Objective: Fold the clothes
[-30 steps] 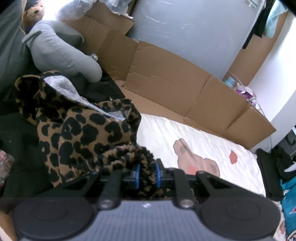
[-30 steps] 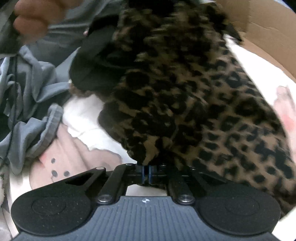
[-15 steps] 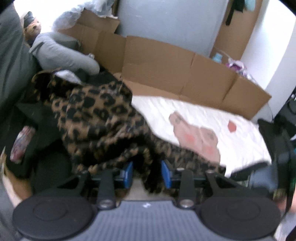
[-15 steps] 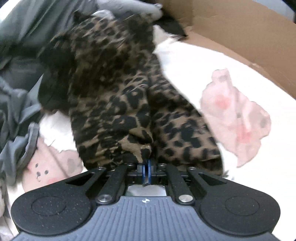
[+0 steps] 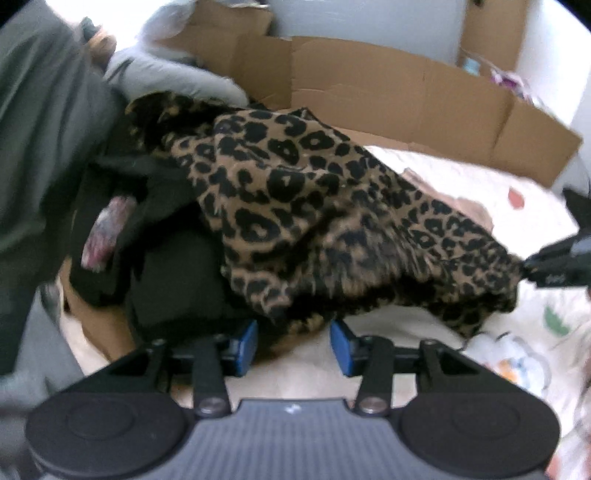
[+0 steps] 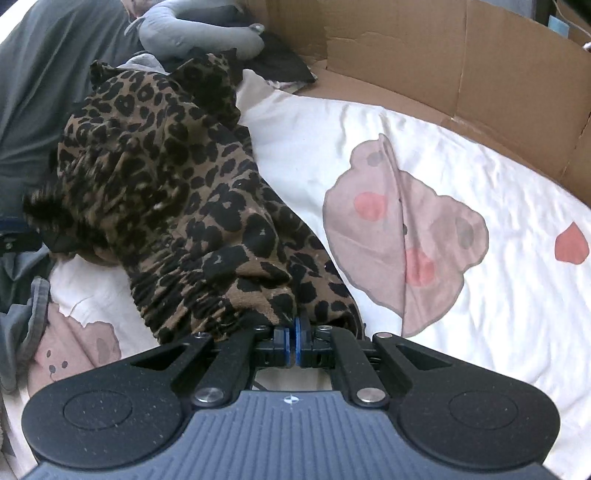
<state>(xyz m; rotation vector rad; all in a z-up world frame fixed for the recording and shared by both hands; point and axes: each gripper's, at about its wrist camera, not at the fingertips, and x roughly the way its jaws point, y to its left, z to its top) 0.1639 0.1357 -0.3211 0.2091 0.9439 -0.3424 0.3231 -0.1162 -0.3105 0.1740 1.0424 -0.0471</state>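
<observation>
— What did we see on the left side?

— We saw a heap of gray clothes (image 6: 44,85) and a gray plush toy (image 6: 207,29) lying at the far left. Some dark clothes (image 5: 173,266) were piled there too.

— And our left claw (image 5: 293,341)?

— Its blue pads (image 5: 245,341) stood apart. The jaws had just been opening. An edge of the leopard cloth (image 5: 314,206) hung down just past the pads, but they did not press on it.

— Where was the leopard cloth?

— It lay in a bunched strip on the white sheet (image 6: 498,295). One end sat up on the dark clothes, and the other end ran toward our right claw (image 6: 294,341).

— What did the right claw do?

— Its jaws were together, pinched on the near edge of the leopard cloth (image 6: 177,192). In the left view we saw the cloth pulled to a point where that claw (image 5: 554,266) gripped it.

— And farther right?

— A pink bear picture (image 6: 402,236) was printed on the sheet, with a red heart (image 6: 570,245) beside it. A cardboard wall (image 6: 461,62) stood behind the sheet.
</observation>
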